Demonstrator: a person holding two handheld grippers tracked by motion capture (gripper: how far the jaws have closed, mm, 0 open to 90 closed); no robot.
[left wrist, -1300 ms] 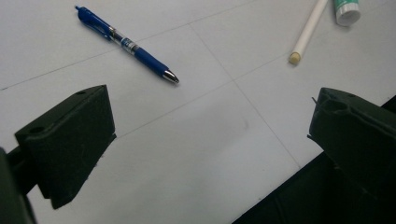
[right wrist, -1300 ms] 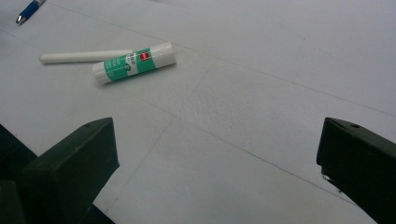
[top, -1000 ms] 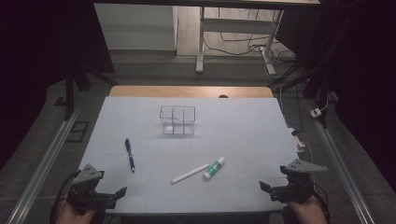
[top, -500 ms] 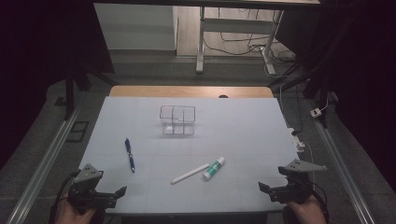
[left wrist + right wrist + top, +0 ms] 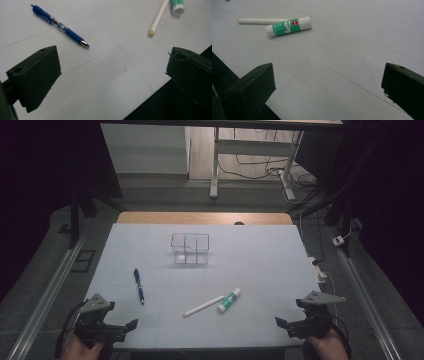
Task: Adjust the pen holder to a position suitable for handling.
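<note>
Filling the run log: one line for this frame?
left hand-held gripper: open, empty | right hand-held gripper: open, empty | blue ballpoint pen, white plastic stick, green-and-white glue stick: flat on table | clear plastic divided organizer: upright

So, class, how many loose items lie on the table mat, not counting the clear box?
3. The blue pen lies at the left; the white stick lies near the middle front; the green-and-white glue stick lies just right of it, almost touching.

A clear divided box [image 5: 190, 249] stands upright on the pale table [image 5: 265, 252], toward its far side (its compartments look empty). Behind runs a wooden edge [image 5: 200, 218]. A white power strip [image 5: 318, 268] lies just off the right rim, and cables [image 5: 250, 168] trail across the floor beyond.
</note>
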